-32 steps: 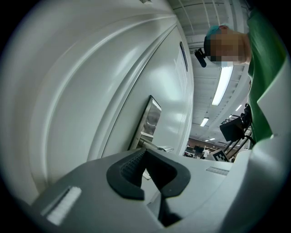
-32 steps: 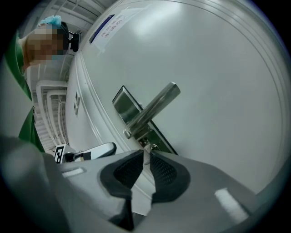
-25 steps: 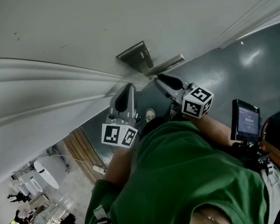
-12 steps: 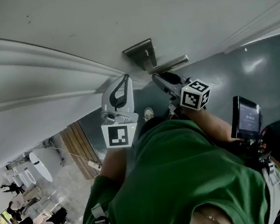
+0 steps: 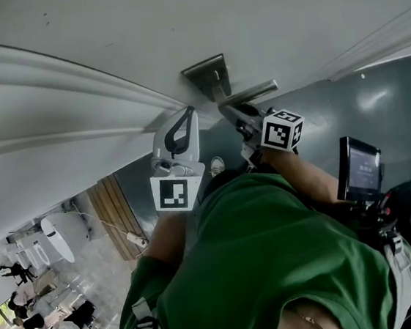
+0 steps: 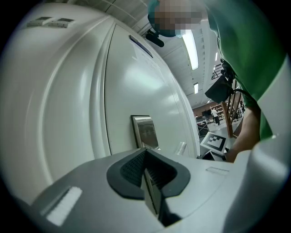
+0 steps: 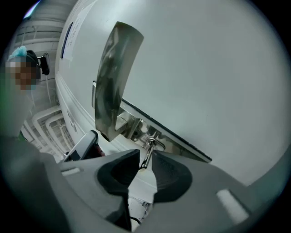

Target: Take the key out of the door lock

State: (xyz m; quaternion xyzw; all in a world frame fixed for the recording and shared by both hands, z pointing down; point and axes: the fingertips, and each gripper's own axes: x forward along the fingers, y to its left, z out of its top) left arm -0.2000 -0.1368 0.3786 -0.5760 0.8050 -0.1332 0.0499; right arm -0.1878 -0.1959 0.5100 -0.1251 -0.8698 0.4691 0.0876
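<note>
Two grippers are up at the white door (image 5: pixel 103 46), both pointing level at it. My right gripper (image 5: pixel 233 112) sits just under the lever handle (image 5: pixel 252 90), close against the steel lock plate (image 5: pixel 206 75). In the right gripper view its jaws have just been closing, and they now pinch the head of the key (image 7: pixel 146 157), which stands edge-on between the dark pads. A small wire ring (image 7: pixel 153 143) hangs from the key just ahead of the jaw tips. The key is not yet out: it reaches from the pads toward the plate below the handle, though I cannot tell how deep the blade sits in the lock.

My left gripper (image 5: pixel 184 118) hovers beside the right one, on its left in the head view, near the door panel but apart from the plate. In the left gripper view its jaws are pressed together with nothing between them, and the lock plate shows beyond them, with the right gripper's marker cube (image 6: pixel 213 142) off to the right. A green shirt (image 5: pixel 276 263) fills the lower part of the head view.
</note>
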